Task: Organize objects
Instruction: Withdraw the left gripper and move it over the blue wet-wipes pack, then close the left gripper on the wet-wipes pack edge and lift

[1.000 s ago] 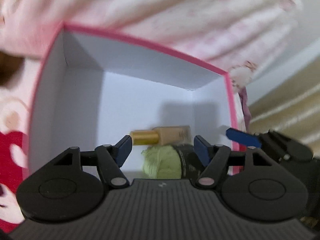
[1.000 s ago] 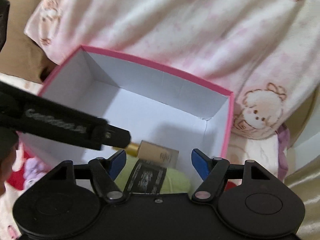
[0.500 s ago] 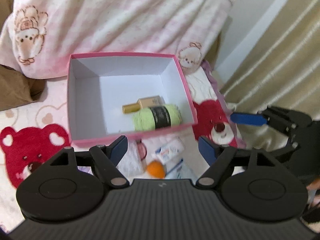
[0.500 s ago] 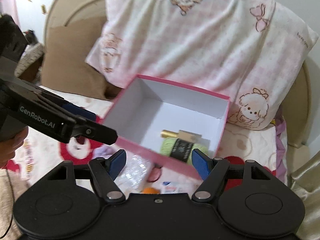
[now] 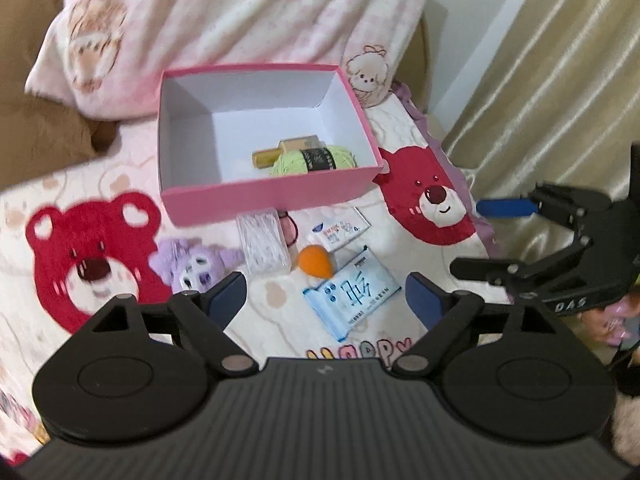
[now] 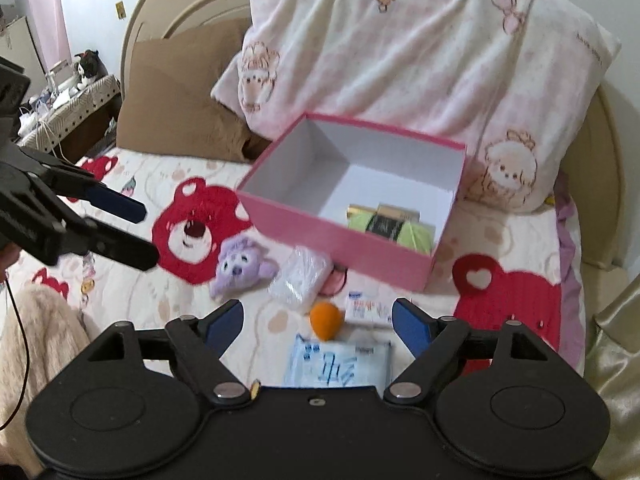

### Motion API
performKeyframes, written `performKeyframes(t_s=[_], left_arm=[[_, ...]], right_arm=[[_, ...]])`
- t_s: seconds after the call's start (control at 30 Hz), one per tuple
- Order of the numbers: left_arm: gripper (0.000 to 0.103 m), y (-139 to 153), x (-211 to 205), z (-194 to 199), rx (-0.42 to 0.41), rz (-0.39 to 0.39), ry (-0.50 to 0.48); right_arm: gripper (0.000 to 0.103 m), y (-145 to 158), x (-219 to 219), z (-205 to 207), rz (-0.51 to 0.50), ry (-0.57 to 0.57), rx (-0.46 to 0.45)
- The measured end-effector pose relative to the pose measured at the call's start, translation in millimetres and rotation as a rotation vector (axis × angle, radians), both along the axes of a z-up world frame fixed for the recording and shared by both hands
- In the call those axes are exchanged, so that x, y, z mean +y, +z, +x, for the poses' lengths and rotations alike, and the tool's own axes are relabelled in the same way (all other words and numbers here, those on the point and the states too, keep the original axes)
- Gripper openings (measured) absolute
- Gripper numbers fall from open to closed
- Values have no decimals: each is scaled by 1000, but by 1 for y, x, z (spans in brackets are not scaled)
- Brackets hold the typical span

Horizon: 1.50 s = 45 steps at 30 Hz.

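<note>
A pink box stands open on the bed and holds a green yarn ball and a gold bottle. In front of it lie a purple plush, a clear packet, an orange sponge, a small white card and a blue-white sachet. My left gripper is open and empty above these items. My right gripper is open and empty too.
A pink-white pillow leans behind the box, with a brown pillow to its left. A gold curtain hangs at the right of the bed. A bedside table with clutter stands far left.
Both grippers have pulled back and up from inside the box. The yarn ball and bottle stay in the box, and the loose items in front of it have come into view.
</note>
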<state>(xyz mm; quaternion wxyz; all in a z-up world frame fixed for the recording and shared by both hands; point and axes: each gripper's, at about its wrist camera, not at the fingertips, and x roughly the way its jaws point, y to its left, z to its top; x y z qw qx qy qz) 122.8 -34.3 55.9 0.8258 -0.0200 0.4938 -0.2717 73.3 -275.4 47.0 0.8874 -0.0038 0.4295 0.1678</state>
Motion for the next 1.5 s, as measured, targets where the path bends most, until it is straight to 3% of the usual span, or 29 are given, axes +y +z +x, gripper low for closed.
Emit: performKeyframes(t_s=[0.23,0.43,0.57,0.73,0.93,1.07,1.13,1.23,1.3,1.33,1.43,1.5], left_arm=[[90,-33,3,-20,43,-54,21],[92,-59,-6,-31,-15,-64,21],[92,-86,-16,-28,7,-71,14],[90,-117,-27,-24,-25,-66,35],[90,-146,-40,-12,-74,-47,86],[88,-167,-48,-5,-84,-65,123],[84,-180,-52,-5,-70,-76,130],[72,-201,-58,-9,-49,-55,102],[57,-213,-62,-10,-31,-35,90],[55,-218,-62,-10,-26,-42,93],[48,-227,-59,-10,-24,-83,109],[30,-228,-58,-11,-32,-106,111]], right_arm=[[85,-34,-12,-11,58,-28,67],[85,-68,-23,-5,143,-46,147],[85,-90,-30,3,166,-89,188],[85,-111,-42,15,226,-157,209],[84,-142,-41,32,177,-233,242],[78,-170,-46,39,182,-305,273],[71,-182,-49,39,208,-339,277],[60,-187,-36,35,54,-324,240],[49,-188,-31,33,40,-302,235],[47,-190,-29,32,54,-290,237],[44,-190,-24,32,29,-265,220],[42,-191,-22,32,24,-258,214]])
